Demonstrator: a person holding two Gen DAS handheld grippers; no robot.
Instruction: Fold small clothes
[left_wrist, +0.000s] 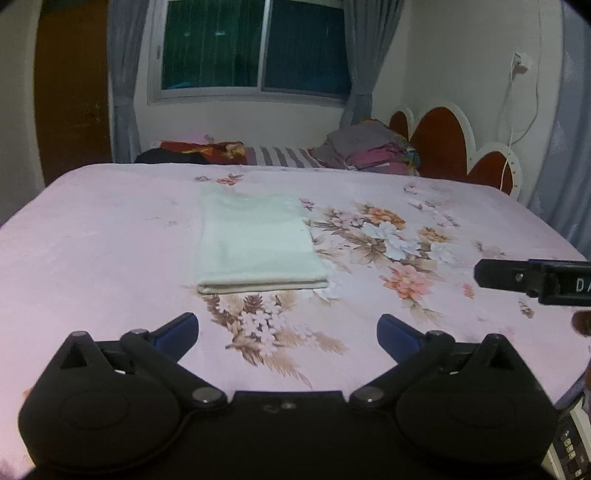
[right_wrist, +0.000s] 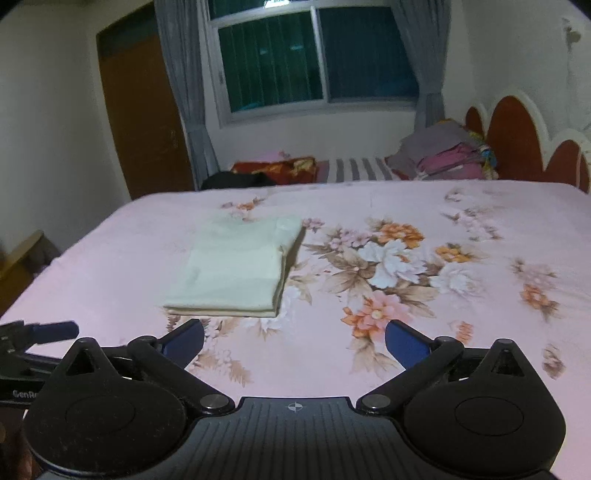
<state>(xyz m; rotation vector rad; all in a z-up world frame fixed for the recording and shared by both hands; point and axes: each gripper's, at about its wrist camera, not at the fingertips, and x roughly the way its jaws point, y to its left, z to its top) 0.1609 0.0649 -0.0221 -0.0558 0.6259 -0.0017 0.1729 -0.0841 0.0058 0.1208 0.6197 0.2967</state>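
Note:
A small cream-white garment (left_wrist: 255, 243) lies folded into a flat rectangle on the pink floral bed sheet (left_wrist: 110, 240). It also shows in the right wrist view (right_wrist: 236, 273). My left gripper (left_wrist: 288, 332) is open and empty, held above the sheet just short of the garment's near edge. My right gripper (right_wrist: 294, 338) is open and empty, near the garment's near right corner. The right gripper's body (left_wrist: 532, 280) shows at the right edge of the left wrist view. The left gripper's finger (right_wrist: 48, 330) shows at the left of the right wrist view.
A pile of folded clothes (left_wrist: 369, 151) sits at the far side by the red scalloped headboard (left_wrist: 439, 144). A striped cloth (left_wrist: 280, 157) and a red patterned cloth (left_wrist: 207, 149) lie along the far edge. A window (left_wrist: 255, 48) with grey curtains is behind.

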